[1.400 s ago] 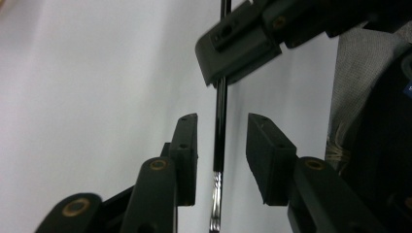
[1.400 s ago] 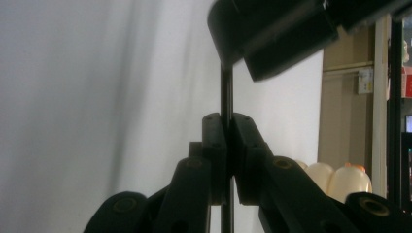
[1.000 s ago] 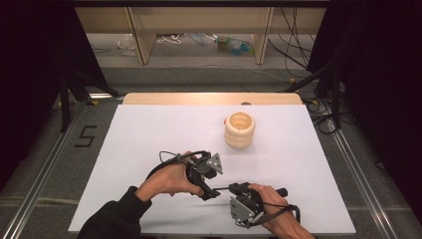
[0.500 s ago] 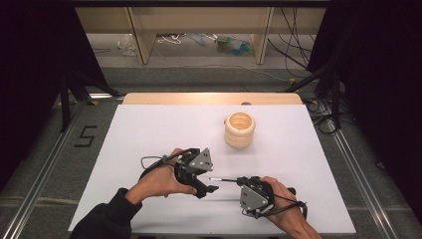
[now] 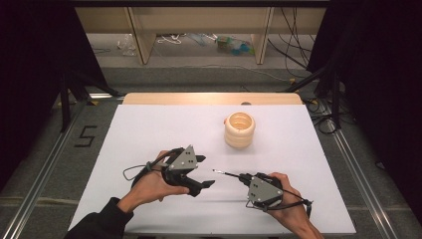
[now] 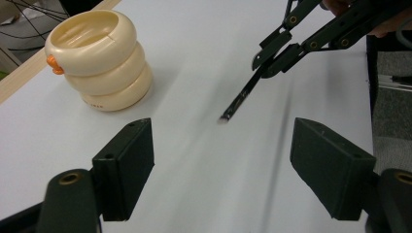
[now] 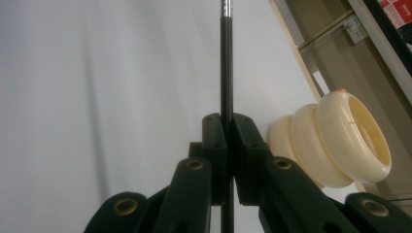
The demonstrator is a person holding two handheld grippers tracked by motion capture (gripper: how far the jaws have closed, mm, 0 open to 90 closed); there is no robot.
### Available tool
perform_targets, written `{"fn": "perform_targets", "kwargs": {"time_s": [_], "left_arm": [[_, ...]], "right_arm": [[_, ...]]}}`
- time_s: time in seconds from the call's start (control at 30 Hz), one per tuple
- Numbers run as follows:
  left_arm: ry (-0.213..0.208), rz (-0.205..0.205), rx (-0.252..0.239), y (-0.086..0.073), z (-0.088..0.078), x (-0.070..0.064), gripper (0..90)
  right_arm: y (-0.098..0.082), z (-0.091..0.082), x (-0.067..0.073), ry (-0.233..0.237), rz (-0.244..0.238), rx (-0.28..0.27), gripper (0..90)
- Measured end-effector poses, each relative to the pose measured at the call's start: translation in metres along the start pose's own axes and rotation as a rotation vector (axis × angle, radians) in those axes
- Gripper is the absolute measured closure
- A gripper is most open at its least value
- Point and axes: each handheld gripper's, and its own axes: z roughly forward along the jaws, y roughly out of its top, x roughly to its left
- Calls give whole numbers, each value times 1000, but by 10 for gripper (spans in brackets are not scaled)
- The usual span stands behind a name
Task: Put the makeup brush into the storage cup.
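Observation:
A thin black rod (image 5: 228, 174) with a silver tip is clamped in my right gripper (image 5: 243, 177), which is shut on it near the table's front. The rod (image 7: 226, 63) runs straight out from between the closed jaws of that gripper (image 7: 227, 145). To its left, my left gripper (image 5: 205, 172) is open; its jaws have just been opening and nothing is between them. In the left gripper view the rod (image 6: 240, 99) points toward my left gripper (image 6: 228, 170) but ends short of it. A cream ribbed ring-shaped container (image 5: 239, 129) stands upright behind both.
The white table (image 5: 149, 129) has a wooden strip along its far edge. The container (image 6: 97, 58) has a small orange knob on its side and lies past the left jaw. Cables and shelving sit on the floor beyond the table.
The two hands have drawn apart, the left going left and the right going right. The left jaws have widened and the rod's tip now lies clear of them.

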Motion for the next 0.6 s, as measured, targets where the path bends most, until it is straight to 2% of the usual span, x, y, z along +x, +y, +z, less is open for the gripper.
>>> {"fn": "perform_targets", "kwargs": {"time_s": [0.07, 0.1, 0.13, 0.17, 0.2, 0.23, 0.3, 0.37, 0.4, 0.43, 0.47, 0.53, 0.57, 0.6], "left_arm": [[1, 3, 6, -1, 0, 0, 234], [6, -4, -10, -4, 2, -2, 231], [6, -4, -10, -4, 2, -2, 231], [8, -5, -8, -5, 2, -3, 230], [12, -7, -18, -6, 3, -3, 230], [16, -12, -25, -6, 3, -4, 230], [12, -33, -69, -7, 4, -5, 230], [11, -48, -86, -7, 4, -6, 231], [8, -67, -117, -8, 4, -6, 233], [8, -67, -117, -8, 4, -6, 234], [9, -92, -133, -8, 4, -6, 234], [11, -101, -142, -8, 4, -6, 234], [15, -85, -133, -9, 5, -6, 229], [15, -85, -133, -9, 5, -6, 227]], "right_arm": [[0, 0, -1, -3, 18, -14, 854], [-1, -1, -2, 0, 54, -41, 853], [-1, -1, -2, 0, 54, -41, 853], [-2, -2, -3, 3, 95, -70, 854], [-2, -2, -4, 15, 118, -85, 853], [-2, -2, -4, 15, 118, -85, 853], [-4, -1, -4, 35, 198, -132, 853], [-5, -1, -5, 35, 211, -148, 853], [-5, 0, -5, 60, 278, -190, 853], [-5, 0, -5, 60, 278, -190, 853], [-6, 1, -5, 76, 334, -227, 853], [-6, 1, -5, 84, 348, -238, 853], [-6, 2, -5, 92, 378, -258, 853], [-6, 2, -5, 92, 378, -258, 853]]}}
